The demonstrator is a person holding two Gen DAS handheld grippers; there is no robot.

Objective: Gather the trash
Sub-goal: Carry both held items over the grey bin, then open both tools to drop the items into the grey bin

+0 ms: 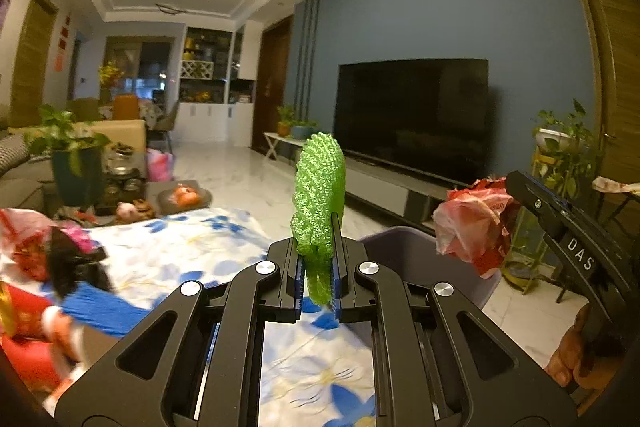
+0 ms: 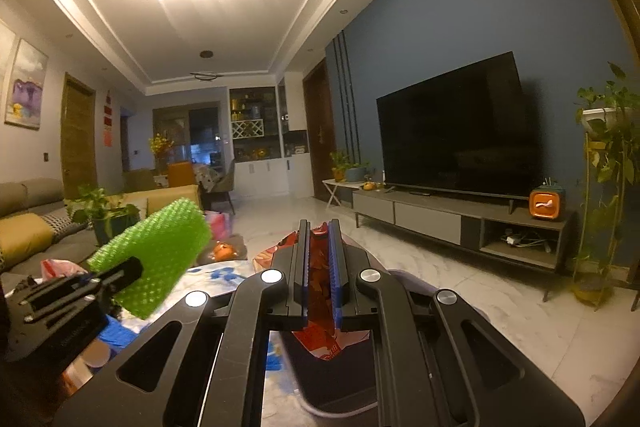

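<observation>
Two hand-held grippers (image 1: 318, 247) (image 2: 319, 259), one scrap each

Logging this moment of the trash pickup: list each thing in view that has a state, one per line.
left gripper: shut on green foam net
green foam net: pinched, standing up from the jaws
right gripper: shut on red wrapper
red wrapper: crumpled, held above the bin
purple bin: open-topped, beside the table
television: screen dark
floral tablecloth: spread flat, litter still on its left side
</observation>
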